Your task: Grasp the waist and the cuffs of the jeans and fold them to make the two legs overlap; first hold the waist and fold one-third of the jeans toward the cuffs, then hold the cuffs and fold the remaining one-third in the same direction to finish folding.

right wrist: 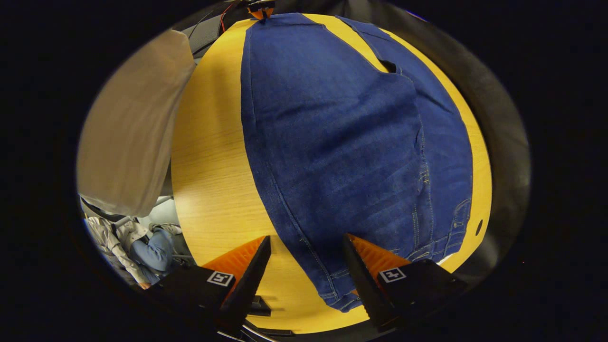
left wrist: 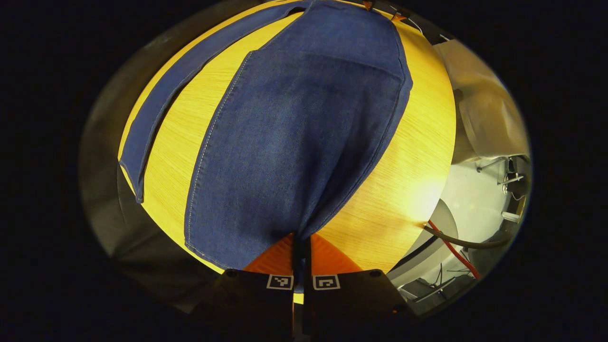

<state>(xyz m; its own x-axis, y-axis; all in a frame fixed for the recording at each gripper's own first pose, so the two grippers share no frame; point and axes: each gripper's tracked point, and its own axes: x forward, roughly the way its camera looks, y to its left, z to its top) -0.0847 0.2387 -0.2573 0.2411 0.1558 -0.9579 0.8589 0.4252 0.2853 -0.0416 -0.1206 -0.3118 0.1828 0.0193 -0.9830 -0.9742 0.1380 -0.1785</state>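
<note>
Dark blue jeans (left wrist: 294,142) lie along a yellow wooden table (left wrist: 403,180). In the left gripper view, my left gripper (left wrist: 300,240) is shut on the cuff end of the near leg, and the cloth gathers into a point at its fingertips. The other leg (left wrist: 156,104) lies apart as a strip on the left. In the right gripper view, my right gripper (right wrist: 308,247) stands open over the waist end of the jeans (right wrist: 342,142), its fingers on either side of the waist's side seam without pressing it. The left gripper (right wrist: 260,8) shows small at the far end.
A person in a beige sleeve (right wrist: 133,123) stands beside the table, also seen as beige cloth (left wrist: 484,104). A red cable (left wrist: 451,247) and a dark hose hang past the table's edge. The table's bare wood (right wrist: 213,156) runs alongside the jeans.
</note>
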